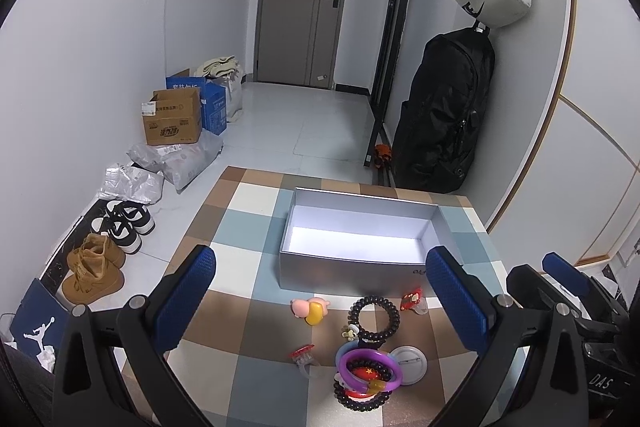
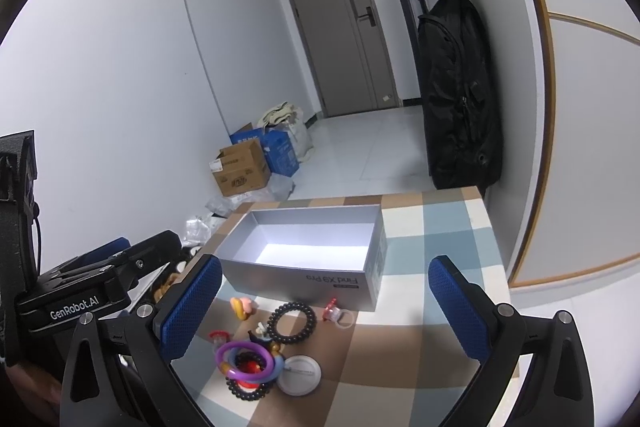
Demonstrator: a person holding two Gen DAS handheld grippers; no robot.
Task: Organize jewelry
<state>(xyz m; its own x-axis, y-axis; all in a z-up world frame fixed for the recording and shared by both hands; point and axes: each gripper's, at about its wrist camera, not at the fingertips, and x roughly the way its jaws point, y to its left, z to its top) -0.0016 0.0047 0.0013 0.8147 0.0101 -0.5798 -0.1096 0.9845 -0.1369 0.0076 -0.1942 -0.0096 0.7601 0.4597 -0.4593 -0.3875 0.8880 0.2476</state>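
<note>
**Status: Sorting Not Started**

The grey box (image 1: 352, 263) holds nothing. All jewelry, including the black bead bracelet (image 1: 374, 319) and purple ring (image 1: 368, 371), lies on the checkered table (image 1: 248, 367) before it. Left gripper (image 1: 332, 303) and right gripper (image 2: 324, 311) hover with fingers spread, carrying nothing.

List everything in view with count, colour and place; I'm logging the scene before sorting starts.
box: 1, silver-grey, open, far side of table
table: 1, brown, blue and cream checks
black bead bracelet: 1, lying in front of box
purple ring: 1, atop pile nearest the cameras
white round badge: 1, right of pile
pink-yellow charm: 1, left of bracelet
red ring: 1, clear band, left of pile
red charm: 1, near box
shoes: 2 pairs, black-white and tan, floor left
backpack: 1, black, hanging on the right
left gripper: blue fingers open
right gripper: blue fingers open
</note>
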